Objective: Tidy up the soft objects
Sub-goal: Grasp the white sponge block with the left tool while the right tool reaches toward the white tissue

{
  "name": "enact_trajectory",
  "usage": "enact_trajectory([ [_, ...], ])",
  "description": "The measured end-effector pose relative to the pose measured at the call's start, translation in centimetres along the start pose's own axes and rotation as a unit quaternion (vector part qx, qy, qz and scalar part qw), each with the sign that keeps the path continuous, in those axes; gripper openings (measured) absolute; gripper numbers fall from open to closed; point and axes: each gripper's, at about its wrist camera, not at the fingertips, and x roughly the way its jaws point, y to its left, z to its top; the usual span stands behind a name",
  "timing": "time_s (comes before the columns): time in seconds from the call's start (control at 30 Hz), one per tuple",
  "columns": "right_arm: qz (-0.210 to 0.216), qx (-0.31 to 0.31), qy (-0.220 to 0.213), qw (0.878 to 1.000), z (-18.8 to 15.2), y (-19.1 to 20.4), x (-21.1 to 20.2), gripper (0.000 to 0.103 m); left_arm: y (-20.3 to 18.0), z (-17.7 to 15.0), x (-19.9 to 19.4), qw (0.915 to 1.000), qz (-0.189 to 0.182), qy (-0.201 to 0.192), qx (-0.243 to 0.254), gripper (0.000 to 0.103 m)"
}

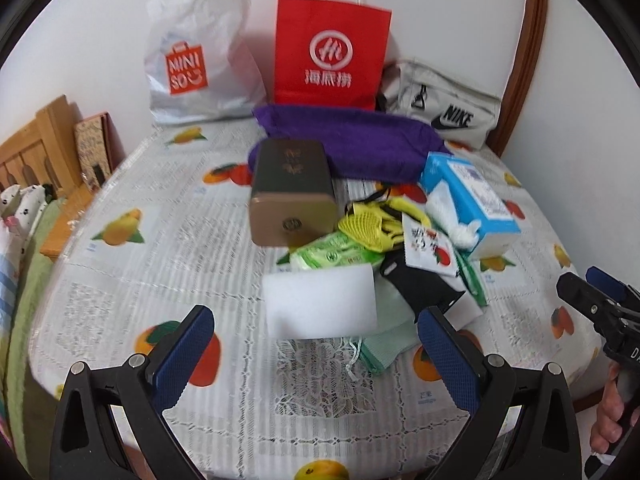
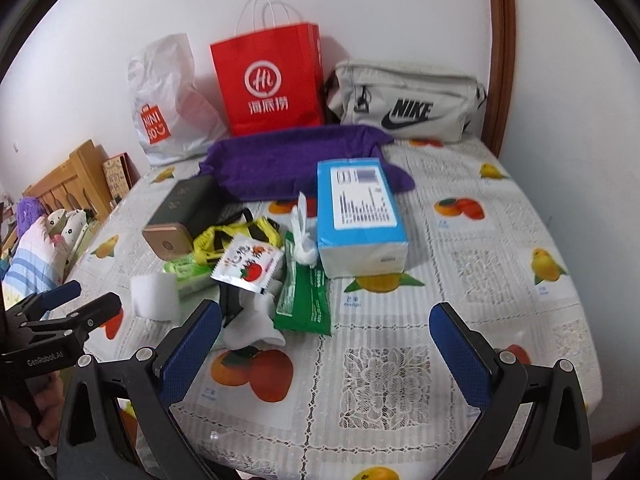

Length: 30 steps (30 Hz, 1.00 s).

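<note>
A pile of small things lies mid-table. A white sponge block (image 1: 322, 300) (image 2: 155, 294) is nearest my left gripper (image 1: 316, 344), which is open just short of it. Behind it are a green wipes pack (image 1: 332, 256), yellow mesh (image 1: 370, 224), a white sachet with a red fruit print (image 2: 248, 266), a black-and-white sock (image 1: 420, 280) (image 2: 252, 328), a pale green cloth (image 1: 390, 336) and a green packet (image 2: 306, 300). A purple towel (image 1: 352, 144) (image 2: 296, 160) lies behind. My right gripper (image 2: 326, 344) is open over bare tablecloth, right of the pile.
A brown-and-green tin (image 1: 294, 192) and a blue tissue box (image 2: 360, 216) flank the pile. Against the wall stand a white Miniso bag (image 1: 200, 52), a red paper bag (image 1: 332, 46) and a grey Nike pouch (image 2: 408, 100). A wooden headboard (image 1: 44, 148) is left of the table.
</note>
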Motion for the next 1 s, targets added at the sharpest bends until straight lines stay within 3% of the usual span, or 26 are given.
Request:
enact_trajectory([
  [0.47,0.016,0.002,0.049,0.999,-0.8,-0.1,5.3,0.103,1.2,-0.3,6.2,0.998,-0.043,0.04,-0.025,0.102],
  [0.53,0.018,0.0,0.057,0.998,-1.0,-0.1,5.9,0.103,1.2,-0.1,6.7,0.998,-0.046,0.038,-0.019,0.094],
  [0.57,0.021,-0.001,0.06,0.998,-1.0,-0.1,6.2,0.103,1.2,0.0,6.8,0.9979,-0.049,0.038,-0.016,0.078],
  [0.63,0.025,0.001,0.066,0.998,-1.0,-0.1,6.7,0.101,1.3,0.0,7.1,0.9975,-0.054,0.041,-0.017,0.08],
  [0.83,0.022,0.016,0.056,0.998,0.2,-0.5,7.6,0.088,2.5,0.4,6.6,0.9988,-0.031,0.033,-0.019,0.08],
  [1.0,0.035,0.022,0.045,0.998,1.7,-0.1,8.4,0.062,3.8,0.6,6.7,0.9978,-0.036,0.038,-0.04,0.08],
])
